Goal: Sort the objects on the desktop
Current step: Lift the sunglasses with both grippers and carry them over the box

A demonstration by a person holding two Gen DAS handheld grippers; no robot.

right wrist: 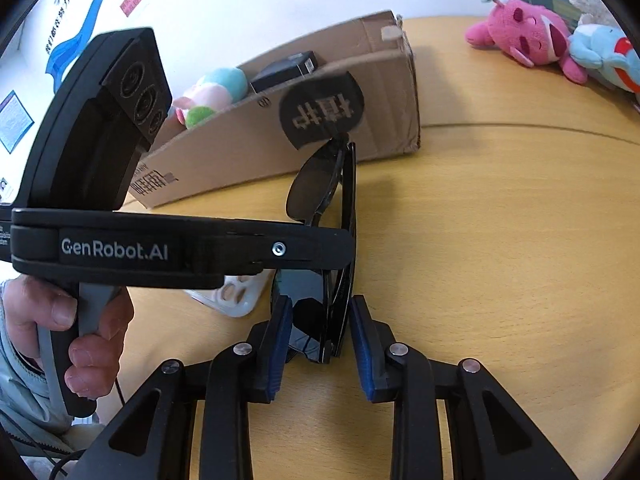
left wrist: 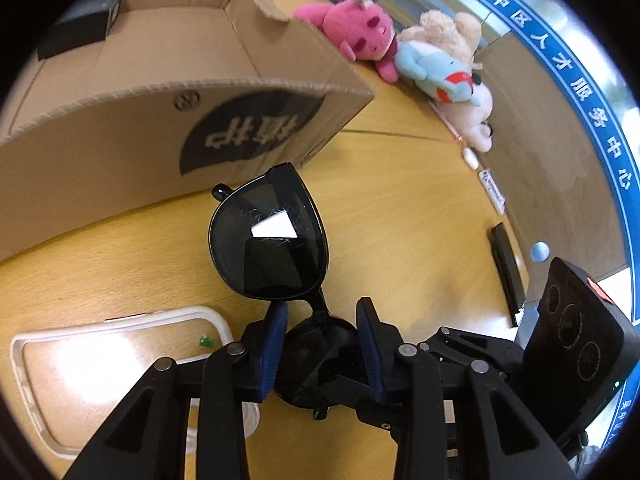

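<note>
Both pairs of fingers are on the same folded black sunglasses [left wrist: 272, 248]: the left gripper [left wrist: 322, 344] has its blue pads against the near lens by the bridge, and in the right wrist view the right gripper [right wrist: 320, 336] clamps the folded frame and near lens from either side. The sunglasses stand off the wooden tabletop [left wrist: 400, 220], far lens pointing toward the open cardboard box [left wrist: 168, 80] just beyond, which already holds a small black box [left wrist: 82, 22] and a pastel plush [right wrist: 218, 88]. A clear lidded container [left wrist: 120, 360] lies near left, partly under the left gripper. Pink and blue plush toys [left wrist: 360, 36] rest at the far right edge. A hand [right wrist: 80, 320] grips the left tool's handle. The likely step is a handover before dropping the sunglasses into the box. The risk lies in two grips at once: any pull or twist between them could bend the frame or scratch a lens, and pads on smooth lens may slip, letting the sunglasses fall short of the box
</note>
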